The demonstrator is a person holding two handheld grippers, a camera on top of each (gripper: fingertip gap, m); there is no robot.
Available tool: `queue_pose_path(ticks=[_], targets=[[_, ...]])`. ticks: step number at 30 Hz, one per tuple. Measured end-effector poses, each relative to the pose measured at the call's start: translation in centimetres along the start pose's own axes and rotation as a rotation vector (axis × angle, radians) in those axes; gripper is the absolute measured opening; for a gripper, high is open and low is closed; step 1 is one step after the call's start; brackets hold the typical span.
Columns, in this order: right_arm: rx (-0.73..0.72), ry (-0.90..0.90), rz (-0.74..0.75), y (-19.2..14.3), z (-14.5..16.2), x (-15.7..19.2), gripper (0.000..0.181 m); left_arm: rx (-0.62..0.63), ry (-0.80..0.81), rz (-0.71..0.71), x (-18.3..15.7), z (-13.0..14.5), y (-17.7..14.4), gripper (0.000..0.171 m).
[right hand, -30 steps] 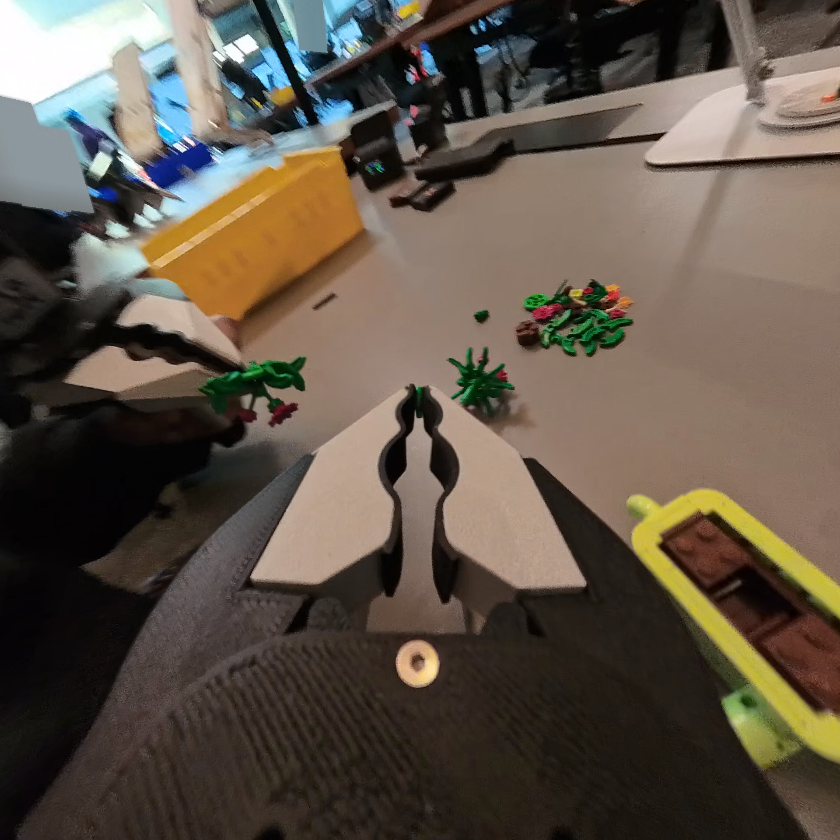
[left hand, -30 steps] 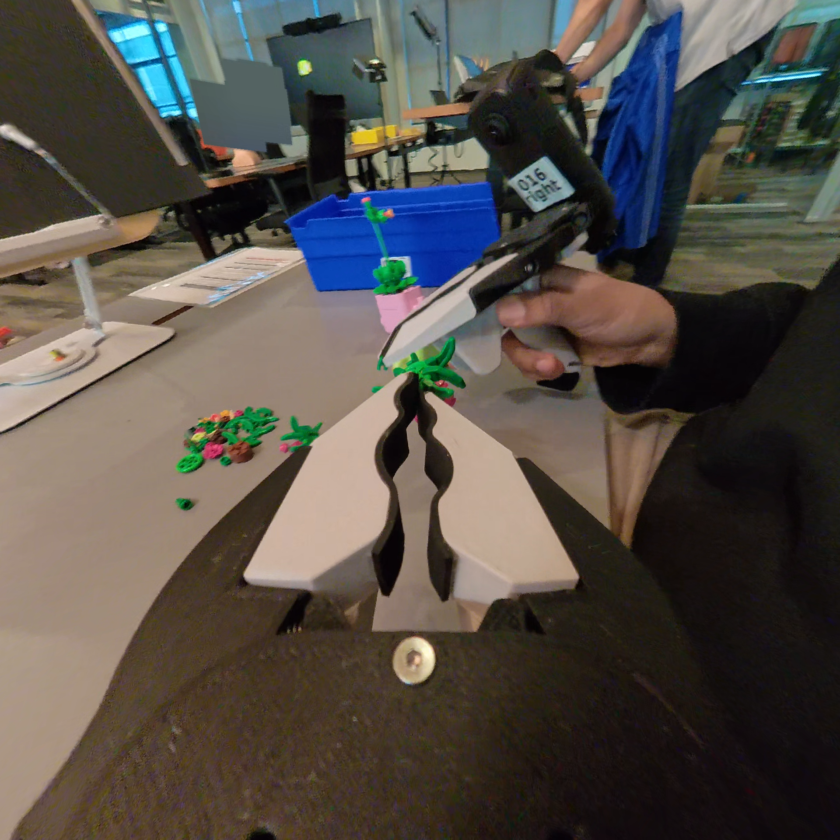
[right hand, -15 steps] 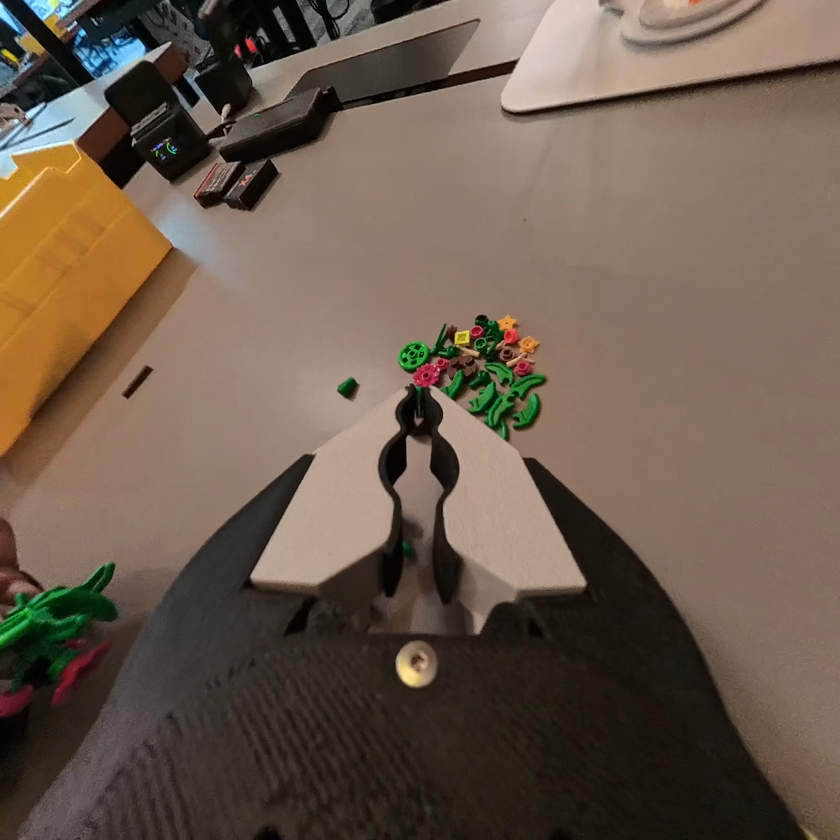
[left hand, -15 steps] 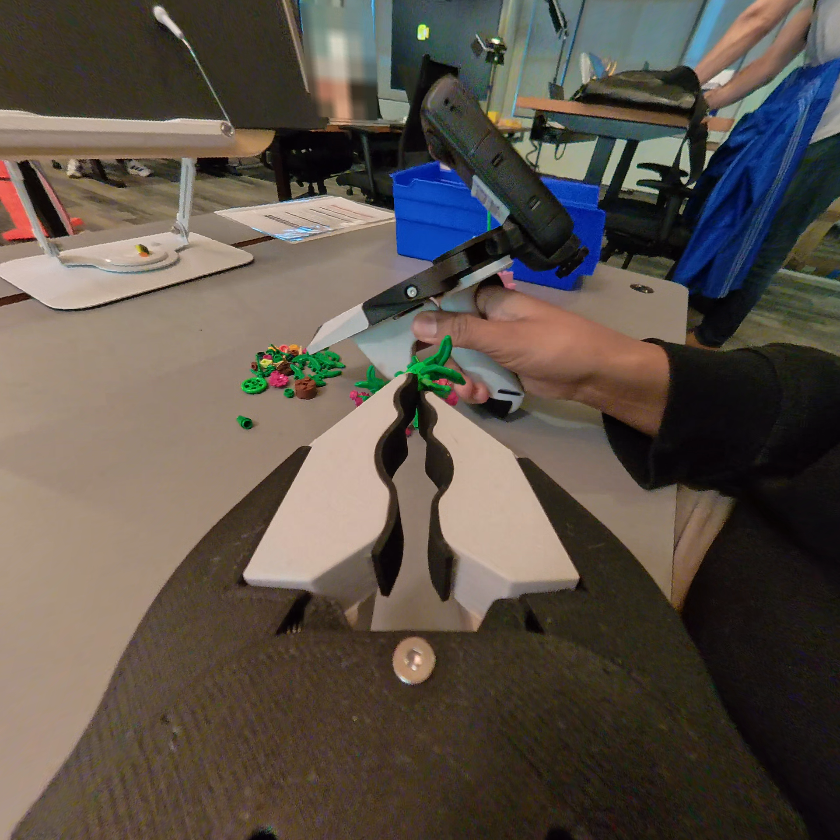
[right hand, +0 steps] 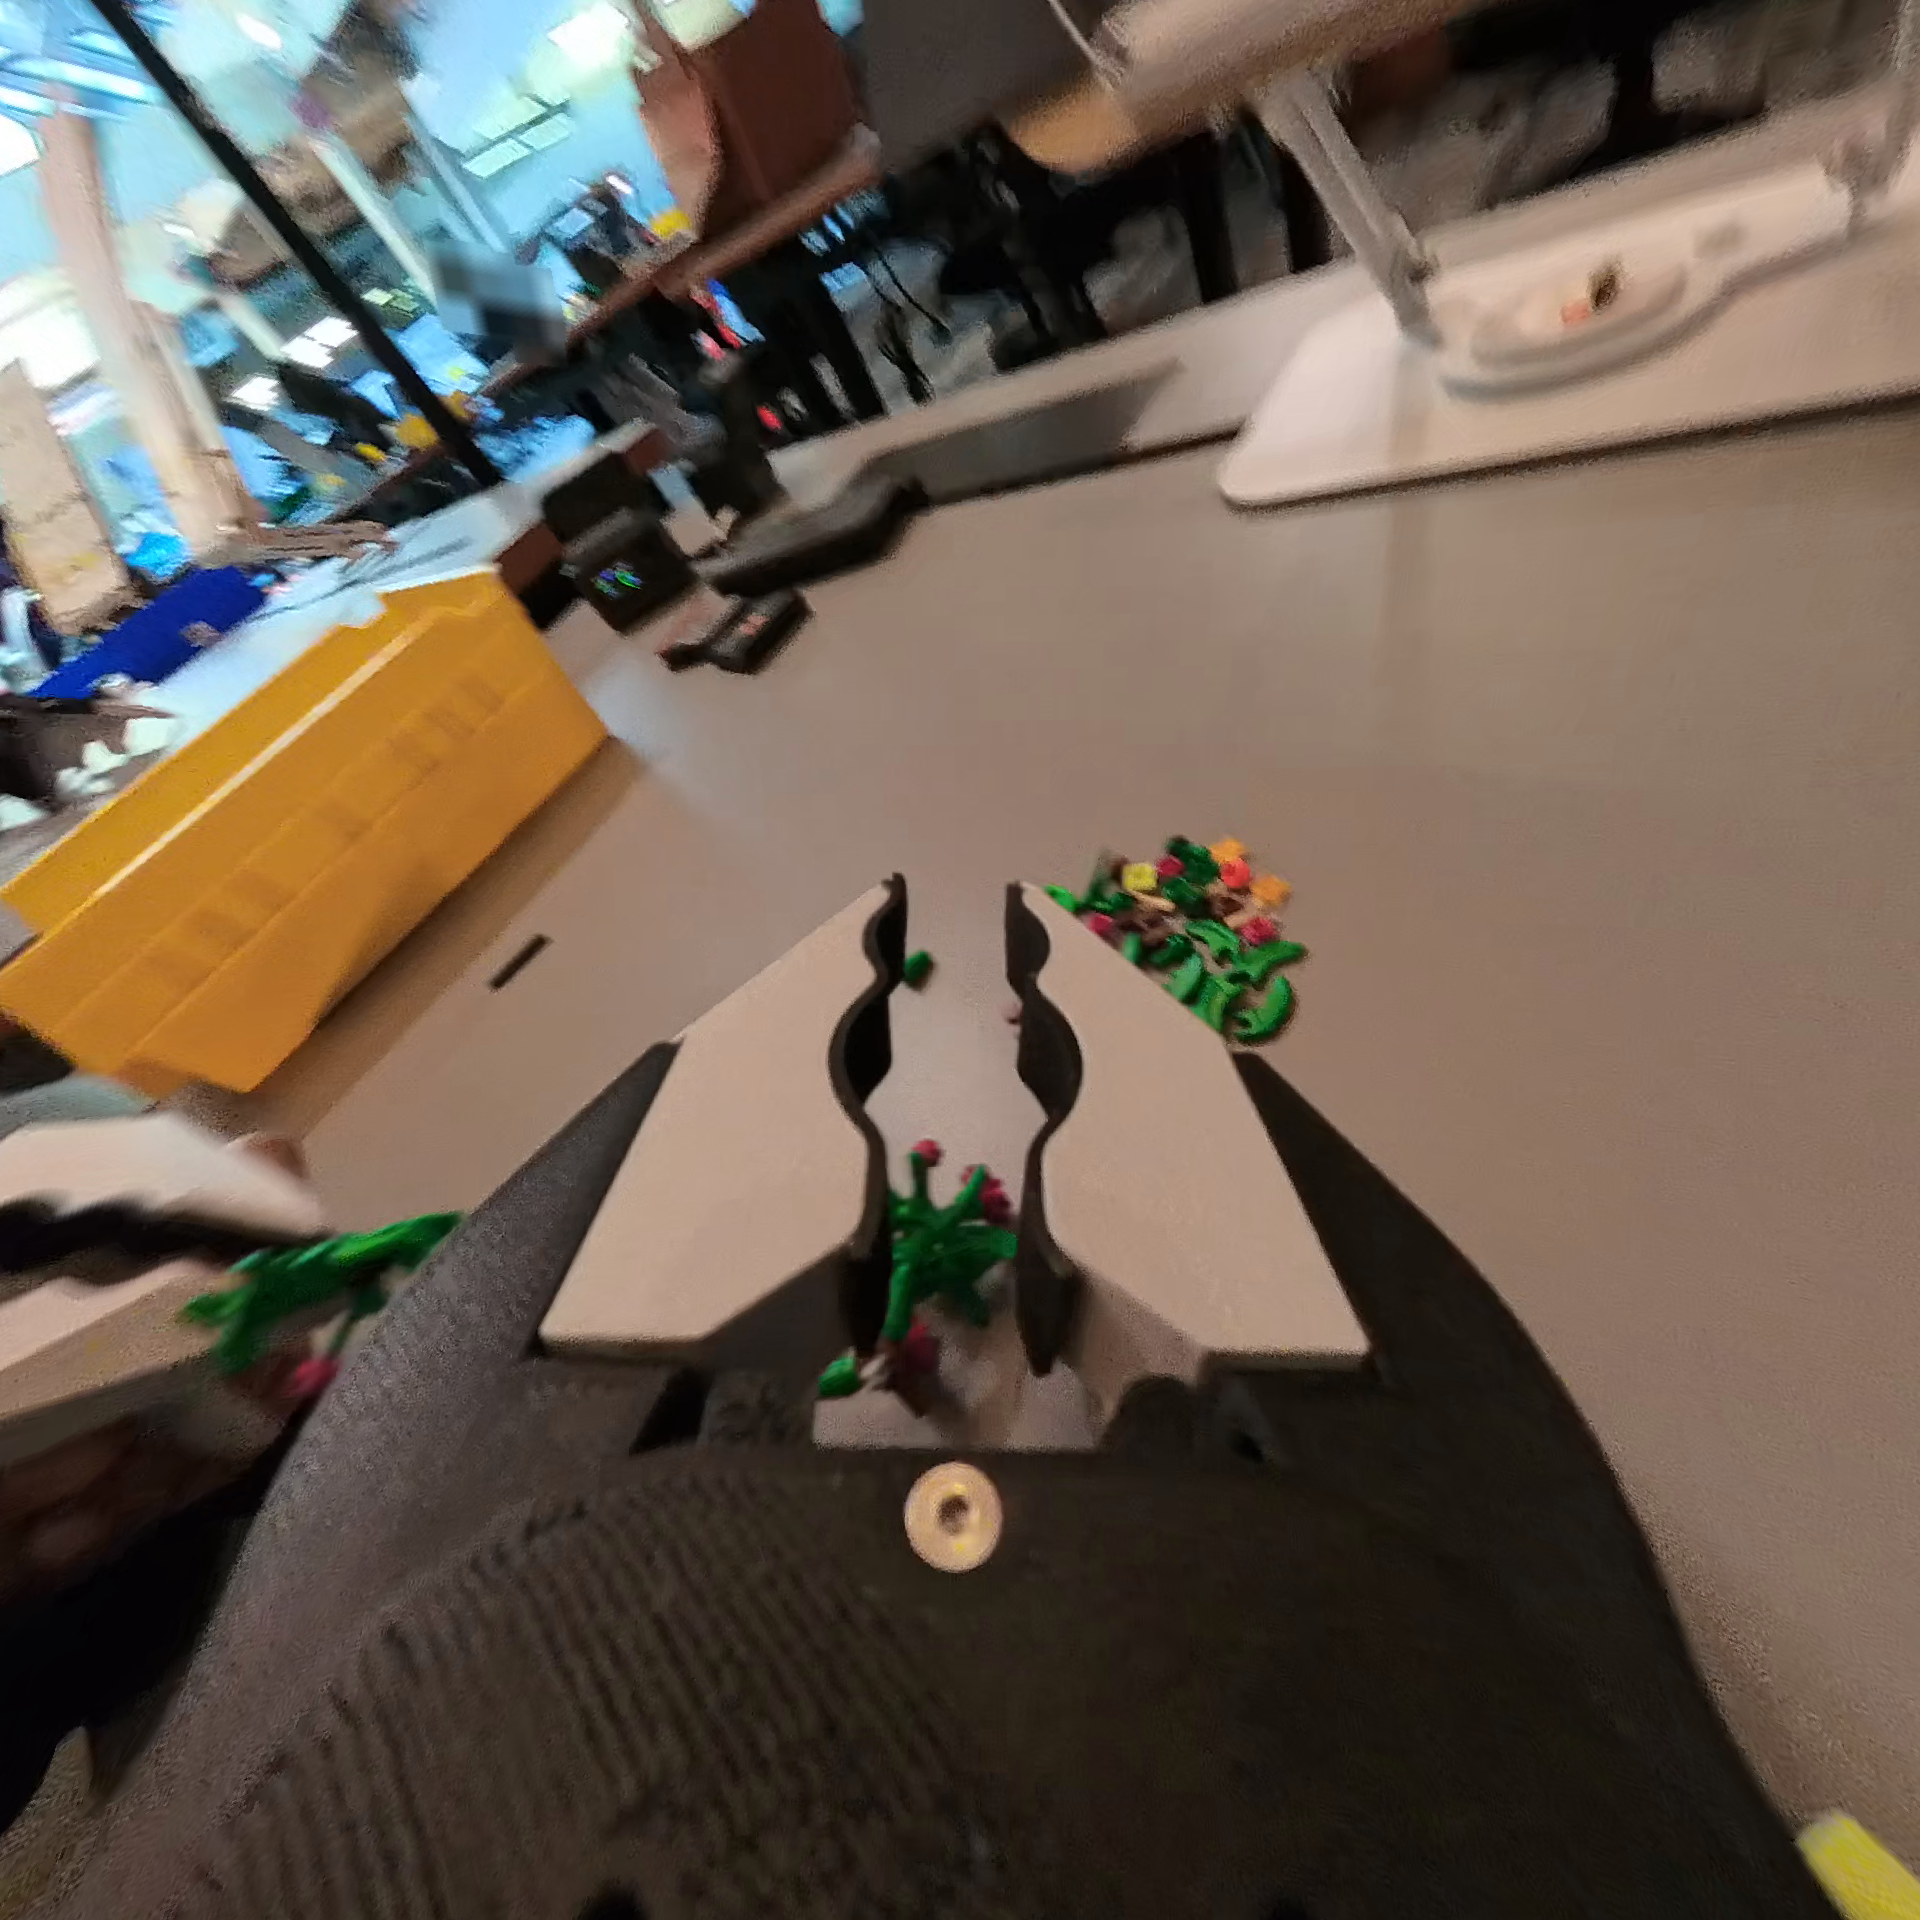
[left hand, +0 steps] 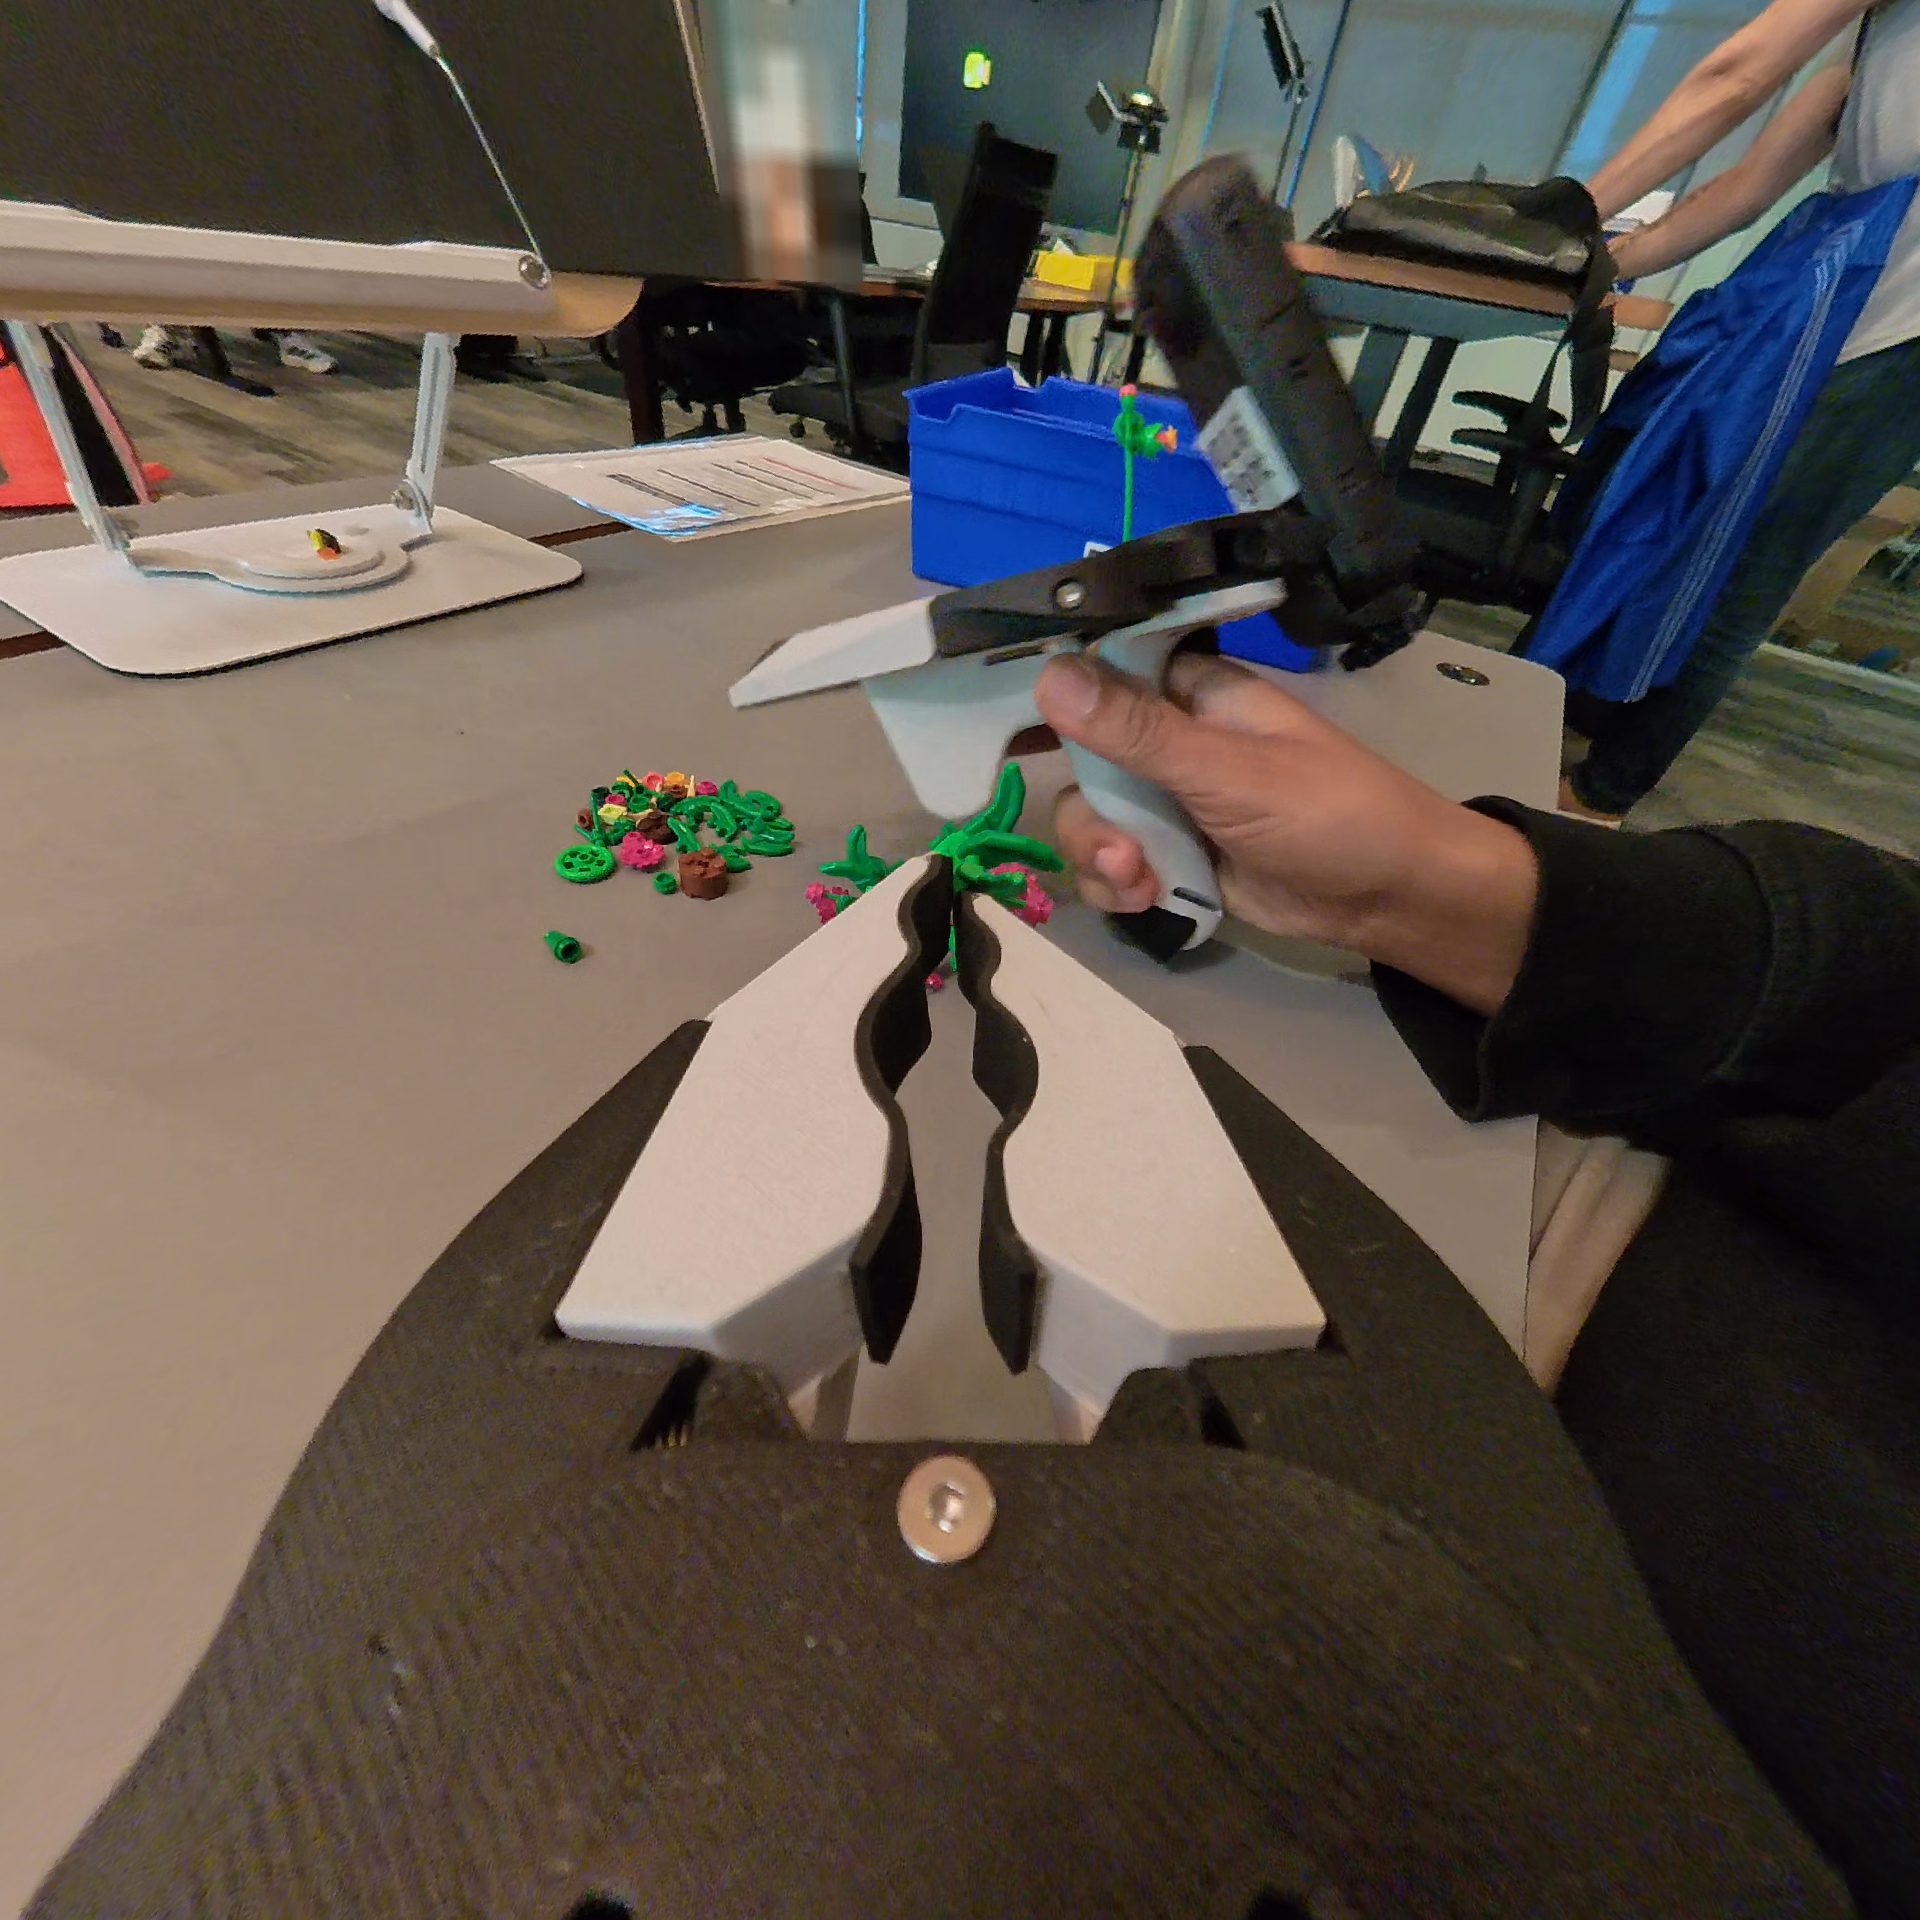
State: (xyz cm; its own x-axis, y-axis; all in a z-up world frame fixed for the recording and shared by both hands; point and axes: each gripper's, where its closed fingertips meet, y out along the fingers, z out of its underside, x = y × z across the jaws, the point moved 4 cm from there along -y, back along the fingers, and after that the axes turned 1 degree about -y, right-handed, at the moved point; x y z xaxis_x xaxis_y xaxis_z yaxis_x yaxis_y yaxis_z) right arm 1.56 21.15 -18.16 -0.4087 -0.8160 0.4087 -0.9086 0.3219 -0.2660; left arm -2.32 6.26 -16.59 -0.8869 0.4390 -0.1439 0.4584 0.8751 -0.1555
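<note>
Left claw (left hand: 954, 883) is pinched tight on a green plant sprig (left hand: 987, 847) with little pink flowers, held up off the grey worktop (left hand: 312, 1039). Right claw (right hand: 954, 904) has its tips spread apart, gripping nothing, hovering right over a second leafy sprig (right hand: 940, 1242) lying on the worktop. A pile of small colourful pieces (left hand: 675, 821) sits nearby, blue bin (left hand: 1018, 478) further back.
</note>
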Motion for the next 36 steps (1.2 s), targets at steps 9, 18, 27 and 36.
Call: queue_pose_path(ticks=[9,18,27,36], targets=[[-0.162,-0.342,-0.332,-7.7,1.5,6.9,0.024,0.021,0.19,-0.092,-0.7,0.2,0.4,0.0],[-0.06,-0.257,-0.465,-8.8,3.5,7.6,0.004,0.008,0.379,-0.114,-2.5,0.4,1.3,0.0],[-0.03,-0.292,-0.444,-8.6,3.9,7.6,0.0,-0.002,0.385,-0.09,-3.1,0.4,1.3,0.0],[-0.004,-0.178,-0.525,-8.6,3.7,7.4,0.01,-0.033,0.356,-0.071,-3.2,-0.2,0.9,0.0]])
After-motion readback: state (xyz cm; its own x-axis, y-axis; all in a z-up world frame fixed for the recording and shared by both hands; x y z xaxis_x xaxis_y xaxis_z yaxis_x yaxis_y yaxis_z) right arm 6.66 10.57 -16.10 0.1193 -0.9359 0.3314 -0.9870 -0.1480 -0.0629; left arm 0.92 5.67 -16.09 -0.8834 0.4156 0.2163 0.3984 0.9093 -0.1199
